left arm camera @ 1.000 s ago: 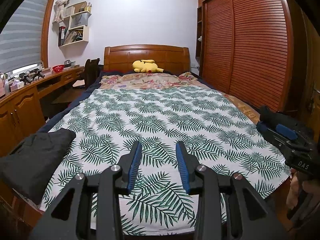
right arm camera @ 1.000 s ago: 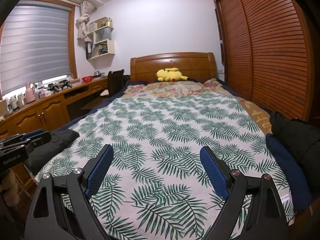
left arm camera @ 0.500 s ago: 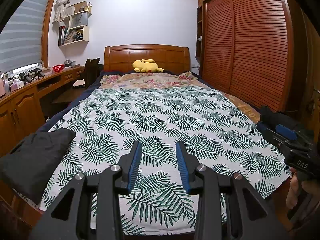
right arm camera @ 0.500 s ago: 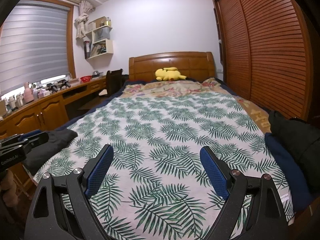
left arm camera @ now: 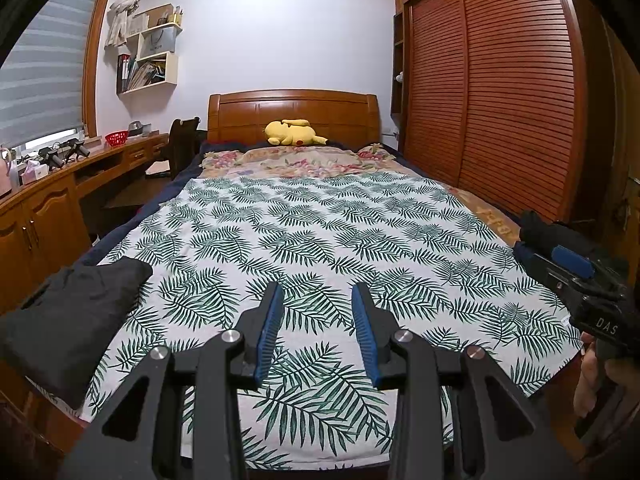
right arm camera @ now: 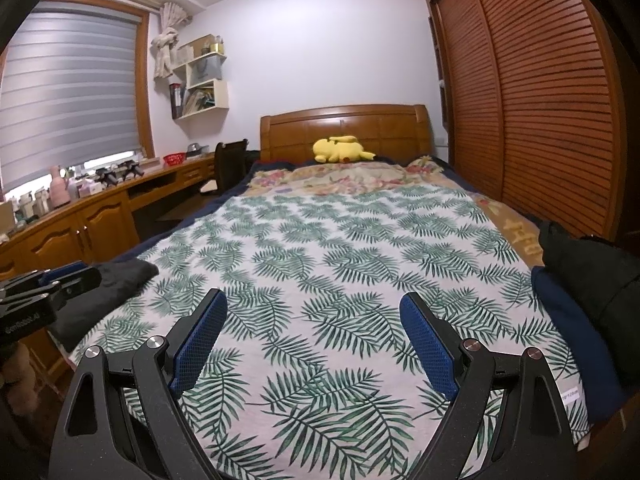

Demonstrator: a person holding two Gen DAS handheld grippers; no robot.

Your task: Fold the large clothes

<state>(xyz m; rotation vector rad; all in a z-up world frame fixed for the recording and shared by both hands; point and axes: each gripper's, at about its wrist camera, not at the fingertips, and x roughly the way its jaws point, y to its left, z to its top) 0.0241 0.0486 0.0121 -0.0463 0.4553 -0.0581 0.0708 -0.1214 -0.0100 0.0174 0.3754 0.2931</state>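
Wooden bed is covered by a white blanket with green palm-leaf print, spread flat. A dark grey folded garment is seen at the bed's near left corner; a black garment piled on a navy blue one is seen at the near right edge. Left gripper is held above the blanket's near end, fingers parted narrowly, nothing gripped. Right gripper is held likewise, fingers spread wide, nothing gripped. A yellow plush toy is lying by the headboard.
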